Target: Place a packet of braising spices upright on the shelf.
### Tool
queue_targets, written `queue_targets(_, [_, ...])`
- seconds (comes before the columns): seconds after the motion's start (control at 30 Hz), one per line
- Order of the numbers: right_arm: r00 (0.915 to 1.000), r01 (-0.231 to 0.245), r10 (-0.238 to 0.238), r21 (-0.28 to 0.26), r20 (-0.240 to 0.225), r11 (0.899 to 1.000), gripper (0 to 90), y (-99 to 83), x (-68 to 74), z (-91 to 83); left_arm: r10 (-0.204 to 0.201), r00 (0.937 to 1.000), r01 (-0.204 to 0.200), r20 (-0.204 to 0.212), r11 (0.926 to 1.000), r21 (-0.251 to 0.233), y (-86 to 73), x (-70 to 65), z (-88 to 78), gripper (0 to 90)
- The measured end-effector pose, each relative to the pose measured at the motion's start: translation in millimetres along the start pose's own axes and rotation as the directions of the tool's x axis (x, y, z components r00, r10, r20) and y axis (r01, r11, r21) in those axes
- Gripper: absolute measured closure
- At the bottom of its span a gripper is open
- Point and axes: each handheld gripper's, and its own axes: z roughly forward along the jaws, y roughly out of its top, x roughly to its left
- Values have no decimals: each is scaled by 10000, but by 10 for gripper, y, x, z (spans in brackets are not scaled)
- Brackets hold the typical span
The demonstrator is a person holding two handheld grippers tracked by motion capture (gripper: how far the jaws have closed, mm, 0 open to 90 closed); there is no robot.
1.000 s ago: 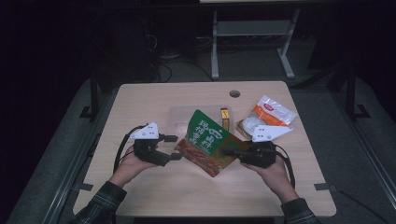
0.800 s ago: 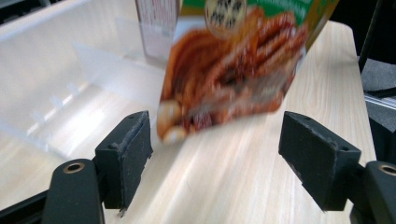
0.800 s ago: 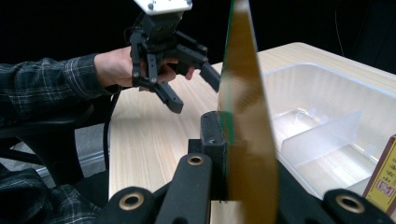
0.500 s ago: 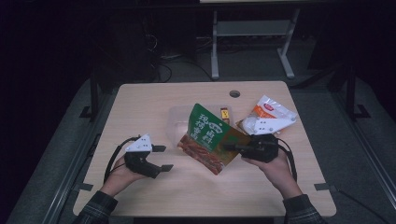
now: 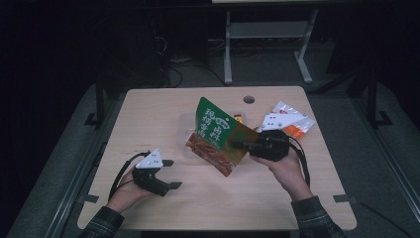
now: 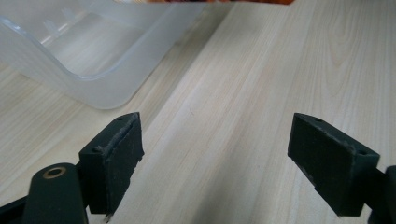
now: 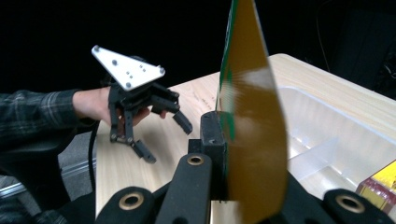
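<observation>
A green and orange snack bag stands tilted above the table's middle, over a clear plastic container. My right gripper is shut on the bag's right edge. In the right gripper view the bag rises edge-on between the closed jaws. My left gripper sits low near the front left of the table, apart from the bag. Its jaws have just been opening and are now open with nothing between them; the left gripper view has only bare wood between the pads.
A white and orange packet lies at the back right of the wooden table. A small yellow item lies behind the bag. The clear container is just ahead of the left gripper. A round hole marks the table's far side.
The left gripper has come away from the bag and drawn back left toward the table's front edge, opening wider. The right gripper has lifted the bag and tipped it more upright.
</observation>
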Motion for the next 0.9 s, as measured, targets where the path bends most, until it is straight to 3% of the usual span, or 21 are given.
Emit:
queue_targets(0.4, [9992,-114,124,-281,390,9995,900,276,-99,127,-38,9998,37,-173,10000,-35,-13,20,-14,166])
queue_targets(0.9, [9919,-642,678,-366,1074,9973,900,490,-270,422,25,9998,-25,-197,10000,-39,-16,17,-4,164])
